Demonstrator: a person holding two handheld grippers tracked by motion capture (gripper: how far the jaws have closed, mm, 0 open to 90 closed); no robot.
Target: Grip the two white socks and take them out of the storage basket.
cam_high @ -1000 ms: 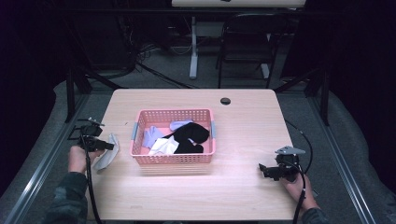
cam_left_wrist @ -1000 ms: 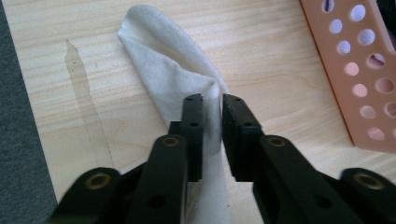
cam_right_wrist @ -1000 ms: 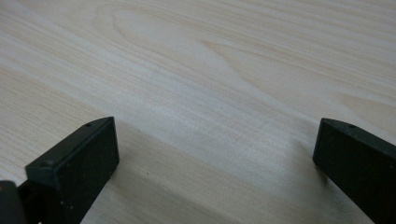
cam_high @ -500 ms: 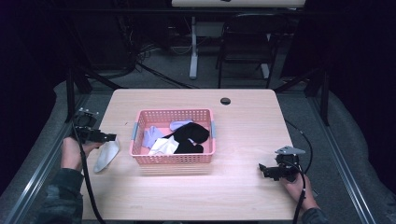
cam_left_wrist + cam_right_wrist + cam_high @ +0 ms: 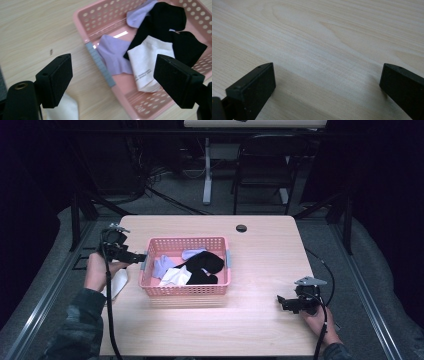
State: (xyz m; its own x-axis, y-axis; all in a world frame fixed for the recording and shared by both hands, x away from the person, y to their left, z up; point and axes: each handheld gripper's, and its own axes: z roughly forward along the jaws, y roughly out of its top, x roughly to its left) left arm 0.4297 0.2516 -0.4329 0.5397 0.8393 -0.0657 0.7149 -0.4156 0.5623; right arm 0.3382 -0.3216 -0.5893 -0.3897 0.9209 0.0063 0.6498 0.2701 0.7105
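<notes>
Pink basket (image 5: 185, 291), mixed socks, pale wood table (image 5: 260, 270).

Basket is salmon pink plastic with a grid of small round holes, plus a grey strip handle (image 5: 100, 64) on its rim. Inside: two lilac socks (image 5: 113, 56), a black sock (image 5: 172, 27), and a white sock (image 5: 147, 62) with small grey printed text. Another white sock (image 5: 117, 282) lies on the table, plain. Table is light beige with fine wood grain and a dark round hole (image 5: 241, 228) near its far edge. Both grippers have matte black jaws; right gripper (image 5: 285, 302) carries a grey plate. Left sleeve (image 5: 75, 330) is dark green camouflage.
</notes>
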